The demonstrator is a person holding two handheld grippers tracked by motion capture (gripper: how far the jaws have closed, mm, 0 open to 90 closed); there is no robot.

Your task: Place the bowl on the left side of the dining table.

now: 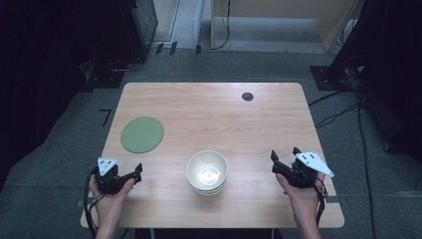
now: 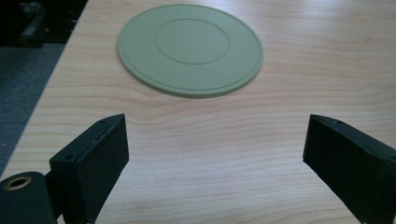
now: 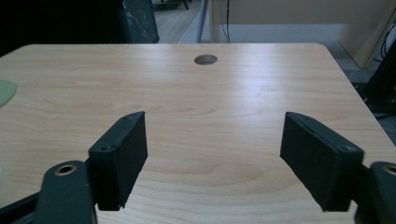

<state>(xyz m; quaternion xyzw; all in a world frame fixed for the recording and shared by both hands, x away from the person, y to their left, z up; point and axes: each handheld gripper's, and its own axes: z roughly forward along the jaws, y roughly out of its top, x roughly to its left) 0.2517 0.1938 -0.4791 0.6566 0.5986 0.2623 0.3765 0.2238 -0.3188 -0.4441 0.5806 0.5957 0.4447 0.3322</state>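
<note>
- On the wooden table [image 1: 209, 114], near its six o'clock edge, stands a stack of pale bowls [image 1: 207, 172], nested one inside the other; the top bowl looks empty, with only a bright glare in its bottom.
- At about nine o'clock from the stack, well apart from it, a flat green plate [image 1: 142, 134] lies on the table with nothing on it; in the left gripper view the plate [image 2: 189, 49] sits straight ahead of the jaws, at twelve o'clock.
- At roughly eight o'clock from the bowls, the left tool [image 1: 135, 174] is held in the person's hand, its jaws spread wide with nothing but bare wood between them [image 2: 215, 154]. My reading is that it points toward the plate because that is the spot it will serve.
- At about three o'clock from the bowls, the right tool [image 1: 284, 155] is likewise held off the table edge, jaws well apart and gripping nothing [image 3: 212, 154]; it faces across the table toward the small dark grommet hole [image 3: 206, 59] at twelve o'clock.
- Both tools flank the stack on either side without touching it, which looks like a ready stance: wide jaws suit a bowl's rim, and neither tool crowds the other.
- Judging from this layout, the likely job is lifting a bowl off the stack and setting it on the green plate, and that is not yet begun.
</note>
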